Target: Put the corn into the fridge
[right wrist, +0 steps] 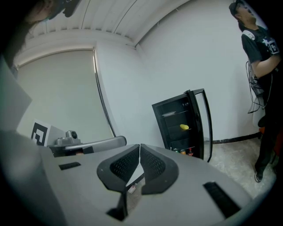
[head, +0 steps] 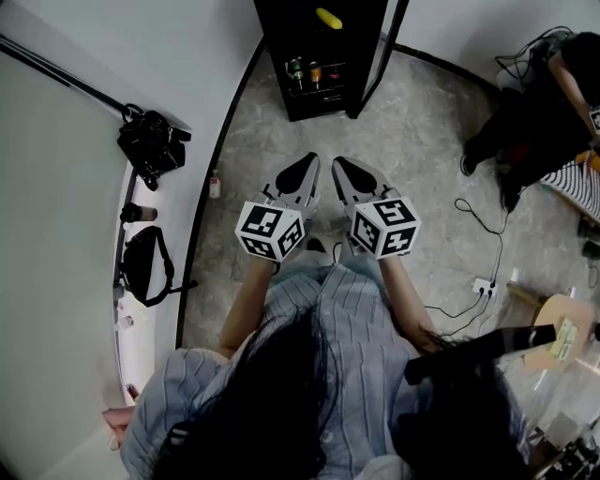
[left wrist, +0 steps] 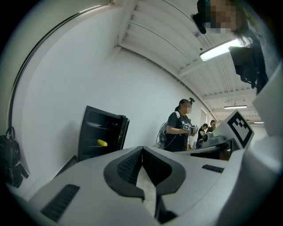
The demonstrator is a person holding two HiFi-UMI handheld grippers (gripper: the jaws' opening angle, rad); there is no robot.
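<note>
The corn [head: 328,18] lies on an upper shelf inside the fridge [head: 274,56], at 12 o'clock from both grippers and well apart from them. Bottles [head: 305,72] stand on a lower shelf, at 6 o'clock from the corn. The door [head: 378,56] hangs open at 3 o'clock. The left gripper [left wrist: 142,149] and right gripper [right wrist: 139,146] are side by side, each with jaws pressed together on nothing.
</note>
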